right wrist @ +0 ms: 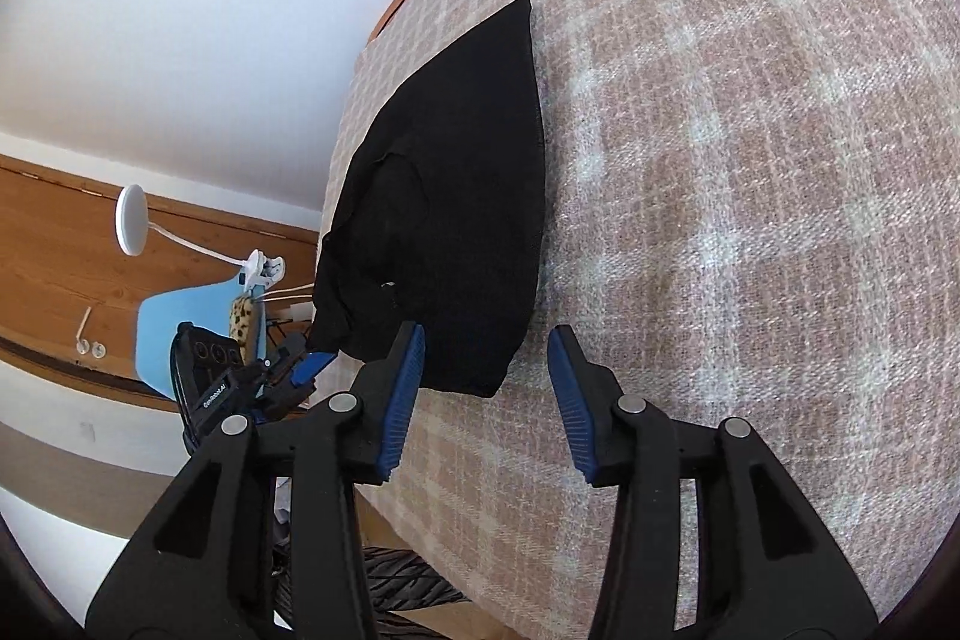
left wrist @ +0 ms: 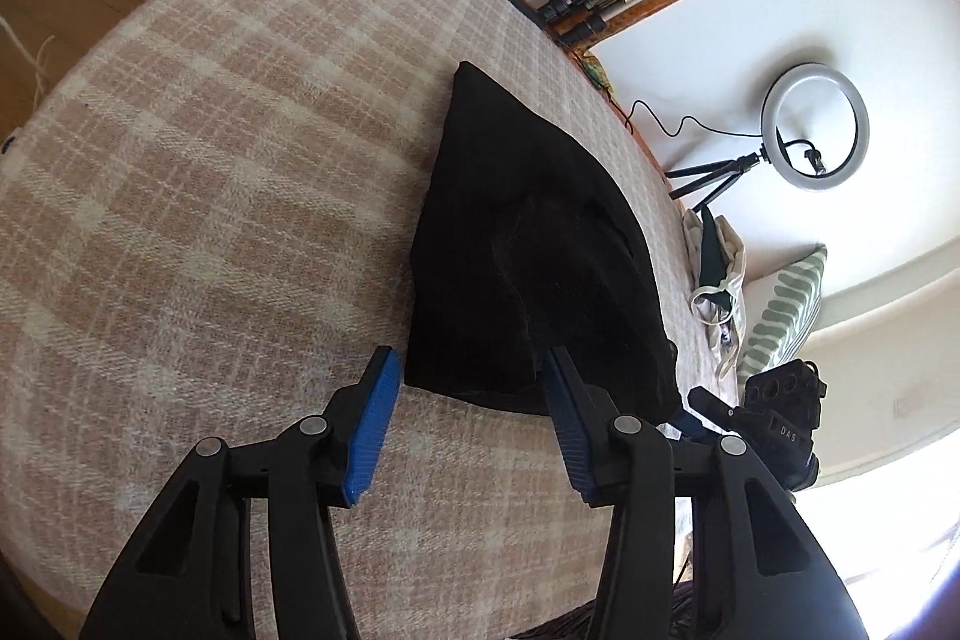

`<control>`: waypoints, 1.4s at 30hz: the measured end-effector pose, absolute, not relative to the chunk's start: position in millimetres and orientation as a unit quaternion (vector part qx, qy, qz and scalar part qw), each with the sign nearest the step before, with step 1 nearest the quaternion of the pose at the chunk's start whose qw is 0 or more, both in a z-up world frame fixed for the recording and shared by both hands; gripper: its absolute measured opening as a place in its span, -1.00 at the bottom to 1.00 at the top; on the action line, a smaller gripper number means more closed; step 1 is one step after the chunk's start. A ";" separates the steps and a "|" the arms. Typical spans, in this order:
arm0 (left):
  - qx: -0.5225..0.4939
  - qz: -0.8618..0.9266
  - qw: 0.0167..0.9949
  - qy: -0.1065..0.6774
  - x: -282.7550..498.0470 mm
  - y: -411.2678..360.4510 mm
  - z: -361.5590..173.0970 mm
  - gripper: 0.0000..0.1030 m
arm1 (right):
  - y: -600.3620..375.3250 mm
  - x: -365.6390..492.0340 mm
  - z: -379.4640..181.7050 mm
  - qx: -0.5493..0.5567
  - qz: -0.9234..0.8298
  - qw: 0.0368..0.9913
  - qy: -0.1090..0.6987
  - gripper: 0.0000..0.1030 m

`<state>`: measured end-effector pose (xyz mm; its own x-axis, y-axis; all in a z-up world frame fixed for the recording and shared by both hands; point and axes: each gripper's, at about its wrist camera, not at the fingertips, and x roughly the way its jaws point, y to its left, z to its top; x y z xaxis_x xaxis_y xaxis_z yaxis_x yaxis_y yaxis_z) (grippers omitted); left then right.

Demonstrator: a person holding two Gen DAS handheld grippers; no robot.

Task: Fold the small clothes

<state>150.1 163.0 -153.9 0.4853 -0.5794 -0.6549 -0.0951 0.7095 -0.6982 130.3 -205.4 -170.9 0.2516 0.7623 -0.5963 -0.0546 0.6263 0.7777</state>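
While both grippers stand with their jaws apart and nothing between the pads, the black garment [left wrist: 528, 244] lies folded on the checked blanket [left wrist: 210, 160], near the edge of the bed that faces the wall. Its long axis runs away from the person, from a wide near end to a narrow far corner.

From the left gripper [left wrist: 468, 400] the wide near edge lies just ahead and toward its right finger, whose blue tip overlaps the cloth's hem in that view; whether it touches, I cannot tell. From the right gripper [right wrist: 486, 376] the same near edge lies ahead and toward its left finger [right wrist: 405, 376], and the near corner of the cloth sits between the two fingers.

So each hand is near one near corner, and neither is clearly closer. I judge that the next fold probably starts from this near edge.
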 end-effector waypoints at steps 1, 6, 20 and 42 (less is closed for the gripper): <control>-0.341 -0.154 0.790 0.486 151.7 159.8 -154.0 -0.49 | -203.5 130.2 -171.4 0.325 0.286 0.720 0.543 -0.12; -0.307 -0.147 0.799 0.496 155.7 153.4 -156.3 -0.89 | -185.4 131.8 -169.8 0.307 0.293 0.724 0.544 -0.71; -0.257 -0.142 0.820 0.491 133.0 180.4 -158.7 -0.92 | -184.2 116.1 -159.3 0.250 0.305 0.731 0.557 -0.85; -0.119 -0.143 0.867 0.462 169.1 105.3 -123.4 -0.83 | -170.3 198.1 -107.6 0.143 0.255 0.834 0.468 -0.18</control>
